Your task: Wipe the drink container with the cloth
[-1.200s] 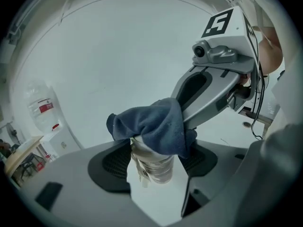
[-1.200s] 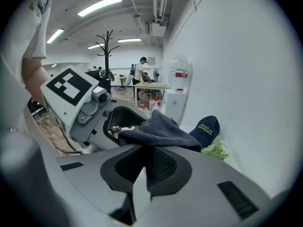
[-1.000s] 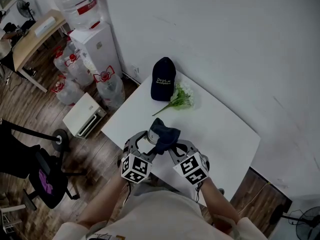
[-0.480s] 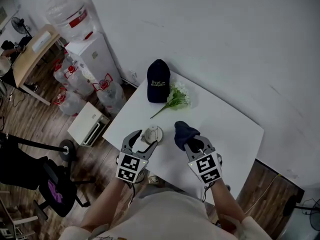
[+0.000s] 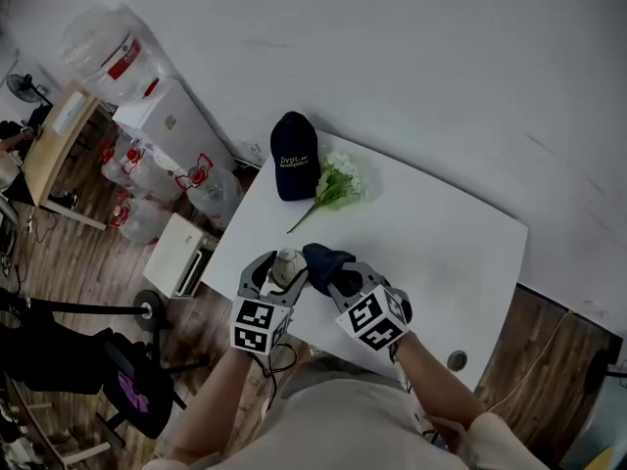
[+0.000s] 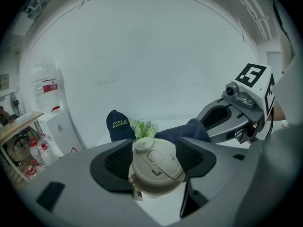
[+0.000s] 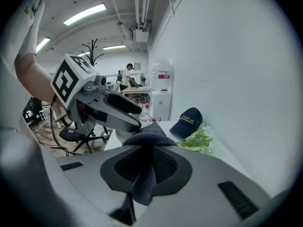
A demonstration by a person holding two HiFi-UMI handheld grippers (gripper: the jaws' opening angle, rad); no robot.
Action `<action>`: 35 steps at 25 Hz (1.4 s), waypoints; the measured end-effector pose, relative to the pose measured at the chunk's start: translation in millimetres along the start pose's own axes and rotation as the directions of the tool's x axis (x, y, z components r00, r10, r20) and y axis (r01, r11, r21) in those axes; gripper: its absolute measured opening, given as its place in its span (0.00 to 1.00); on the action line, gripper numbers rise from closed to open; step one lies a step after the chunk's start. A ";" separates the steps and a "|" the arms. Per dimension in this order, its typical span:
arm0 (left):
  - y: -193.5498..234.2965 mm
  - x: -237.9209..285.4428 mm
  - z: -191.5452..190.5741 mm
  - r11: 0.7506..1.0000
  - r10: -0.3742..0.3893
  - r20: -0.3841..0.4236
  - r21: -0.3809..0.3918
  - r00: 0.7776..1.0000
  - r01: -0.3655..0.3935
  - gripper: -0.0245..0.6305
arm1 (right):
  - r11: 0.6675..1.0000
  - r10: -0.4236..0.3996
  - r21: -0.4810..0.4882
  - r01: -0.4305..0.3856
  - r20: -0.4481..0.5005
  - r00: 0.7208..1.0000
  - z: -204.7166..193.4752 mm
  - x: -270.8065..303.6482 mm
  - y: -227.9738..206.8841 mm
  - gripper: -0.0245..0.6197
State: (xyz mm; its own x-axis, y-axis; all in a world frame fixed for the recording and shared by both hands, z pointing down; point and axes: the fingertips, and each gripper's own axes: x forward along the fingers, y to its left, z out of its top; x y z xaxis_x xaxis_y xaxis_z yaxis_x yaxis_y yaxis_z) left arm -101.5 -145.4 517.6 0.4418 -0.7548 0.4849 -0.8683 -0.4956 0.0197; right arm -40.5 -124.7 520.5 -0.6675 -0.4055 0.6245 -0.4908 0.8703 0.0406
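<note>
A beige lidded drink container (image 5: 287, 262) is held upright over the white table's (image 5: 441, 253) front left part, with my left gripper (image 5: 281, 272) shut on it. In the left gripper view its lid (image 6: 154, 161) sits between both pads (image 6: 118, 161). My right gripper (image 5: 339, 280) is shut on a dark blue cloth (image 5: 326, 259), which touches the container's right side. In the right gripper view the cloth (image 7: 147, 140) bunches over the jaws and hangs down between them, and the left gripper (image 7: 110, 107) is just beyond it.
A dark blue cap (image 5: 292, 155) and a bunch of white flowers (image 5: 336, 182) lie at the table's far left corner. A water dispenser (image 5: 168, 117), water bottles (image 5: 201, 186) and an office chair (image 5: 127, 390) stand on the floor to the left. A small round object (image 5: 457, 360) is near the front right edge.
A second ago the cloth lay over the container. Half a second ago the right gripper had drawn it away to the right. Now it is back against the container's side.
</note>
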 end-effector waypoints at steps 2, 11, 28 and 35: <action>0.1 0.4 0.2 1.000 0.000 -0.001 0.001 1.000 0.000 0.49 | 1.000 0.008 0.001 -0.008 -0.029 1.000 -7.3 15.3 -1.6 0.13; 1.4 2.4 -1.6 1.000 0.009 0.005 -0.003 1.000 -0.009 0.49 | 0.988 0.096 0.132 -0.085 -0.083 0.992 -60.4 91.5 4.2 0.12; 5.3 -0.2 -4.0 0.997 -0.044 0.012 0.064 0.999 0.043 0.43 | 0.991 0.131 0.016 -0.131 -0.016 0.991 -40.8 55.3 40.9 0.13; 4.4 -0.8 -3.8 0.996 -0.050 0.043 0.077 0.998 0.047 0.43 | 0.997 0.058 -0.061 -0.055 0.036 0.998 -10.2 54.6 -4.2 0.13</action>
State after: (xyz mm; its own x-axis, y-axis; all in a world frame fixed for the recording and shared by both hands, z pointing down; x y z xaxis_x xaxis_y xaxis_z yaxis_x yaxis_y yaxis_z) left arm -106.5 -145.3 520.6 0.4943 -0.7467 0.4450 -0.8267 -0.5621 -0.0248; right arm -69.1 -147.6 562.4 -0.7145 -0.3644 0.5972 -0.4180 0.9069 0.0533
